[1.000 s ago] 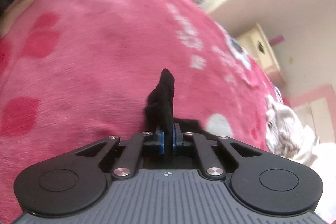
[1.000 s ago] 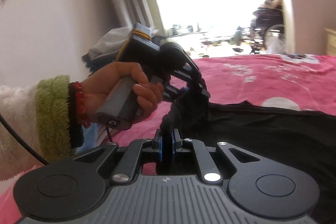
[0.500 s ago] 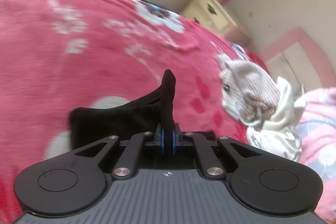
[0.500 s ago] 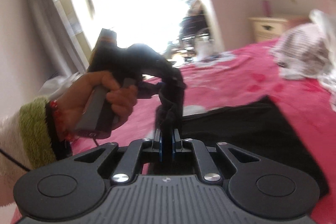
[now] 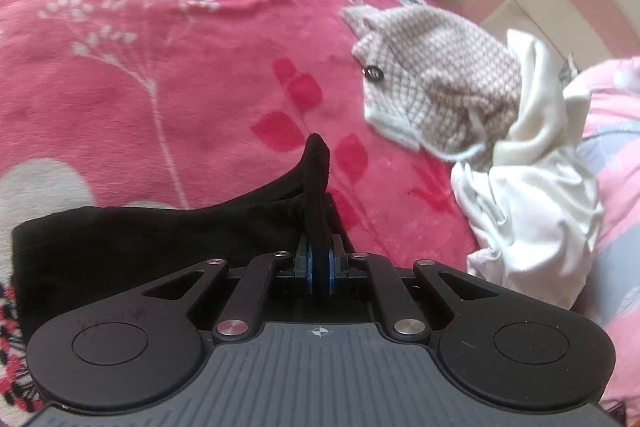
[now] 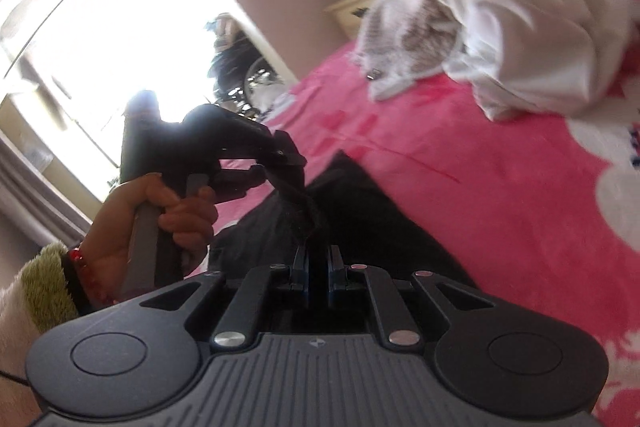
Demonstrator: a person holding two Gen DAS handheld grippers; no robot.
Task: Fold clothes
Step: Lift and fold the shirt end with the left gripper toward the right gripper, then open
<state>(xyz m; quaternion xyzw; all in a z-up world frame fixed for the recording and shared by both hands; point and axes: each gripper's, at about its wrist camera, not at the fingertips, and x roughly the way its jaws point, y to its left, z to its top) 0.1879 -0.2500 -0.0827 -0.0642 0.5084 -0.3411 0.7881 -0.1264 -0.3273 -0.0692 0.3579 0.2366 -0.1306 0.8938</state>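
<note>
Folding one black garment (image 5: 152, 239), mid-step: both tongs are clamped on bunched cloth, left tongs (image 5: 319, 267) on a raised corner, right tongs (image 6: 316, 263) on a fold close beside the left tongs (image 6: 288, 163). Rest of the garment lies flat on the pink bed blanket (image 5: 160, 67). Left undone, I judge: this fold, plus the checked knit (image 5: 436, 83) and white cloth (image 5: 532, 187) heaped far right. Open blanket left; the heap crowds the right.

Black garment (image 5: 120, 239); pink blanket (image 5: 160, 87), white and red floral print; beige-checked knit (image 5: 440, 75); white cloth (image 5: 528, 187).
</note>
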